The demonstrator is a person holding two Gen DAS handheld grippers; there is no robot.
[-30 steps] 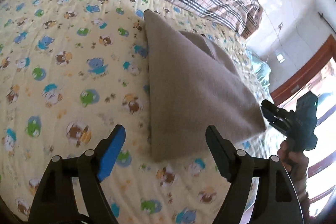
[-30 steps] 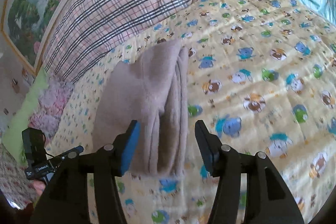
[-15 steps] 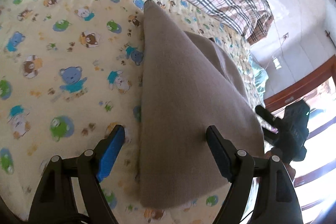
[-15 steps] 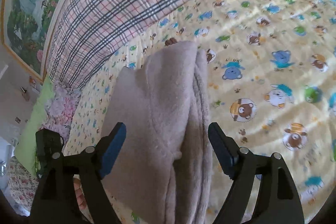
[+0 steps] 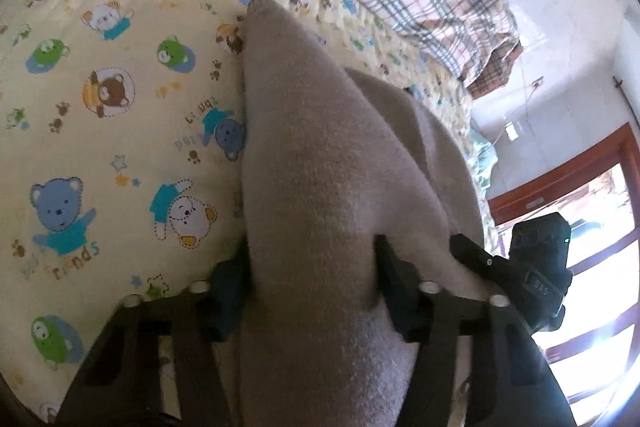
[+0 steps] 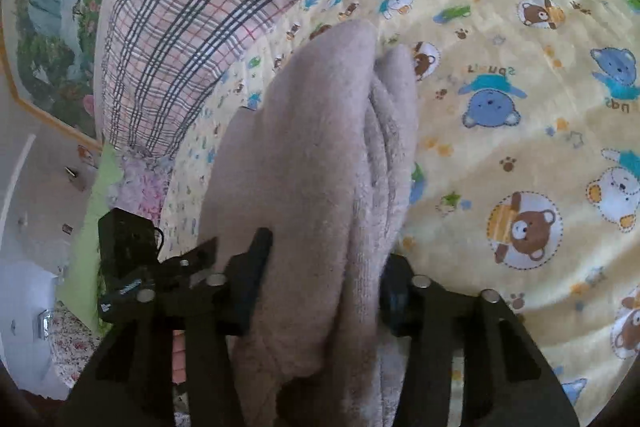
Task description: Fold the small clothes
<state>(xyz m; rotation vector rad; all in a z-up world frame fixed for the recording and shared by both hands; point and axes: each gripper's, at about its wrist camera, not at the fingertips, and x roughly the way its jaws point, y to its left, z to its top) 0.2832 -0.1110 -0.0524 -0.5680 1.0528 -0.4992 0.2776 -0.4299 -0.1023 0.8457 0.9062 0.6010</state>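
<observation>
Garment [image 5: 340, 187]: already folded into a long narrow bundle, lying on the bed sheet [image 5: 100, 107] below the plaid pillow [image 6: 192, 7]. Judged partway: lengthwise folds done, at least one crosswise fold and tidying left

Left gripper [image 5: 308, 279]: jaws closing, near corner of the bundle between them; pads look pressed into the fabric
Right gripper [image 6: 324, 279]: jaws closing on the other near corner, stacked layers between the fingers [image 6: 256, 259], cloth bulging there

Material: beige fleece or terry, thick, nappy, soft rounded edges. Sheet: thin pale yellow cotton, cartoon bear print, lightly wrinkled
</observation>
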